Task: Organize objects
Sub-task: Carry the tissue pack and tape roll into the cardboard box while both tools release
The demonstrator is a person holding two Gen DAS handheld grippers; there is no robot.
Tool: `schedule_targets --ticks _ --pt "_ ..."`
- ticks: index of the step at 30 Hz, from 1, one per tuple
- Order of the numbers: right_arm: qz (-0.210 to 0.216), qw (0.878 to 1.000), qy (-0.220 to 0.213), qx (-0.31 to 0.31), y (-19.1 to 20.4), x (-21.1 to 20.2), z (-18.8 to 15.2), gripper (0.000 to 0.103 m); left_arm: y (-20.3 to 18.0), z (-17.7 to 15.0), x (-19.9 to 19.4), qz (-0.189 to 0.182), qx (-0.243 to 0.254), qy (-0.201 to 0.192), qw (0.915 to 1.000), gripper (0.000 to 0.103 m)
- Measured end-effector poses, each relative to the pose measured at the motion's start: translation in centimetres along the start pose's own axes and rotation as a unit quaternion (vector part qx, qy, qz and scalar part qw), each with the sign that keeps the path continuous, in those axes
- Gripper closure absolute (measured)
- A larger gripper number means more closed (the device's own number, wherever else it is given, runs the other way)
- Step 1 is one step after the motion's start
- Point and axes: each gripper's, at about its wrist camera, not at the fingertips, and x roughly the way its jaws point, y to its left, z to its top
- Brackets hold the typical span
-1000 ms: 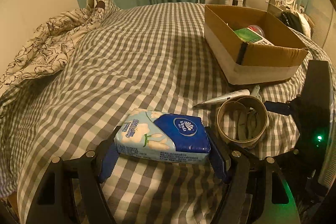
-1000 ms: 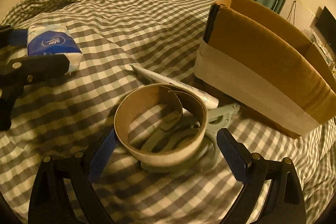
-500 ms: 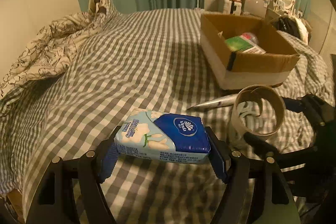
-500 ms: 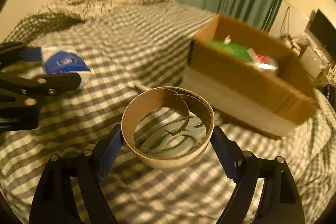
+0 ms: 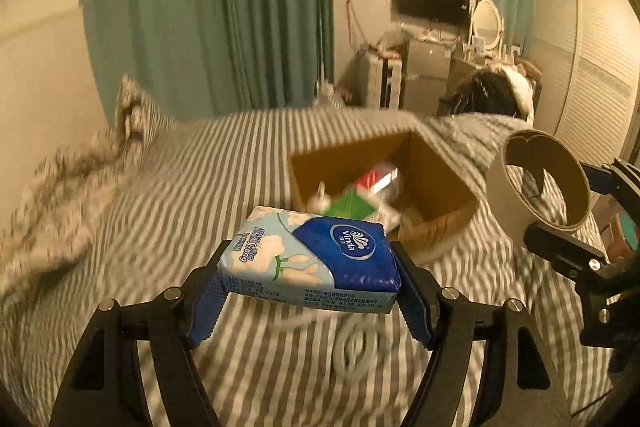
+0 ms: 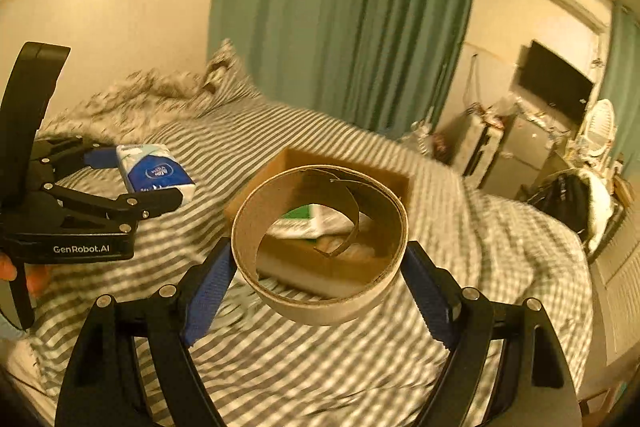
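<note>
Tissues [image 5: 310,255] in the left tool [image 5: 310,291] and ring [image 6: 320,247] in the right tool [image 6: 318,291] were gripped, unboxed; box [image 5: 440,227] at 1 o'clock.

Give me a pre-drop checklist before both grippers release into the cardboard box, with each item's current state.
1. Left gripper clamps tissue pack: ok.
2. Right gripper clamps cardboard ring: ok.
3. Cardboard box open on top: ok.
4. Free room inside the box beside green packet: cannot tell, blurred.
5. Tissue pack directly over the box: not ok, short of it.
6. Ring over the box opening: cannot tell.
</note>
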Motion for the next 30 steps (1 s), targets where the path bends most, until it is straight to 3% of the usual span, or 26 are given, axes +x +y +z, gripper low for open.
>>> schedule_targets --ticks 7,17,23,25,27,30 --pt "-0.012 1.0 0.007 0.012 -4.2 3.9 2.8 0.02 -0.6 5.4 6.4 0.012 -0.012 -0.014 0.9998 0.027" --pt "0.006 0.998 0.058 0.003 -5.7 13.7 2.8 0.02 -0.8 6.2 16.2 0.007 -0.008 -0.001 0.9999 0.027" --pt "0.018 0.998 0.05 0.016 -6.1 15.5 1.9 0.018 -0.4 6.0 18.5 0.0 -0.011 0.003 0.9999 0.026" --pt "0.019 0.999 0.042 0.021 -5.9 15.1 1.7 0.007 -0.1 5.7 18.7 -0.01 -0.018 0.011 0.9997 0.024" --pt "0.003 0.999 0.035 0.026 -6.0 14.5 1.9 0.006 -0.1 5.4 18.6 -0.014 -0.025 0.018 0.9994 0.022" --pt "-0.006 0.999 0.026 0.038 -6.7 13.1 2.6 0.006 -0.1 5.6 17.6 -0.01 -0.028 0.016 0.9994 0.008"
